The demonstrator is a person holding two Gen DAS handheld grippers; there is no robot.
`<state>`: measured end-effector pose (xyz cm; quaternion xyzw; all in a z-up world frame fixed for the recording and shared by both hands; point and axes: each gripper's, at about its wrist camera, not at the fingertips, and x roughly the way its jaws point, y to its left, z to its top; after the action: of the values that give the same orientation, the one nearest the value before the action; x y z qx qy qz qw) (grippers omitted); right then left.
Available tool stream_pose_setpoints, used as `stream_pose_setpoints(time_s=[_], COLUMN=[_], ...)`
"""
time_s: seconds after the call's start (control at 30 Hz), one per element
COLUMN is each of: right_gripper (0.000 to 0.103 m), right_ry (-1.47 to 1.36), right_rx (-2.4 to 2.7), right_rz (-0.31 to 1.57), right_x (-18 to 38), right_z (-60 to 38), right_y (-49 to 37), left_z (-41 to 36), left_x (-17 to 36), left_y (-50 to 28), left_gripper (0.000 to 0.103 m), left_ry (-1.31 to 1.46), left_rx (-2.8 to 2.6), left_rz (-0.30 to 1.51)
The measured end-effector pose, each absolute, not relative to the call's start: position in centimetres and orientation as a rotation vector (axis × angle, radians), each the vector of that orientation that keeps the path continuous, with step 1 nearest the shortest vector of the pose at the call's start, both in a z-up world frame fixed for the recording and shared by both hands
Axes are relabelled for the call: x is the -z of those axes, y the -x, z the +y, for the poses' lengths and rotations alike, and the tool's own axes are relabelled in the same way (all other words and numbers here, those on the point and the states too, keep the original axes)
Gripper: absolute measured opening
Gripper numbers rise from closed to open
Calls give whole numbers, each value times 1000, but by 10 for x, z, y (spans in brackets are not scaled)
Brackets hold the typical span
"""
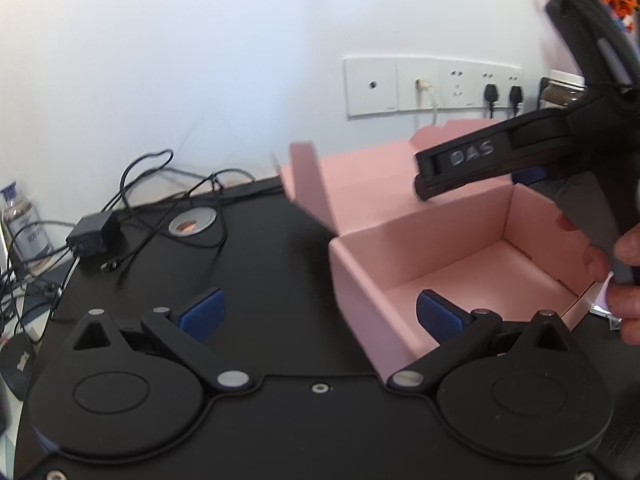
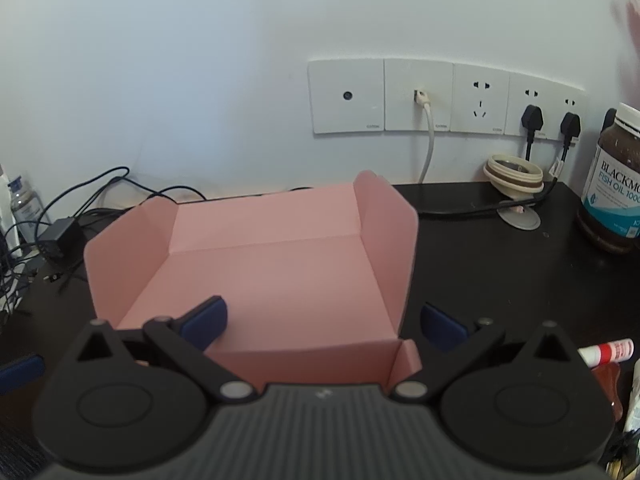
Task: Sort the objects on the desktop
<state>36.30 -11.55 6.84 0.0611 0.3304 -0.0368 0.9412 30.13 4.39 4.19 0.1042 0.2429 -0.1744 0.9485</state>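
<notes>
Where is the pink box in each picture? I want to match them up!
Left wrist view: the pink box sits right of centre on the black desk, with the other claw above it.
Right wrist view: the pink box fills the centre, lid open, just past the claw's tips.
Shared landmark: the white wall sockets behind the box.
</notes>
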Motion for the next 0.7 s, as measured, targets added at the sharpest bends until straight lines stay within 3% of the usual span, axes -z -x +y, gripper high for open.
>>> stream_pose_setpoints(time_s=[0.17,0.47,0.7], right_gripper=[102,102,102], right_ry=[-138,-162,-182], right_rx=[50,52,55], right_rz=[687,686,676], right_x=[-69,-69,-68], right_z=[-117,-117,-118], right_y=[-358,-353,-350], left_z=[37,47,39], left_x=[-43,-36,-39], left_y=[-292,-310,-299], left_gripper=[103,103,103], left_ry=[-270,-206,-265], left_rx=[335,314,303], left_rz=[436,539,471])
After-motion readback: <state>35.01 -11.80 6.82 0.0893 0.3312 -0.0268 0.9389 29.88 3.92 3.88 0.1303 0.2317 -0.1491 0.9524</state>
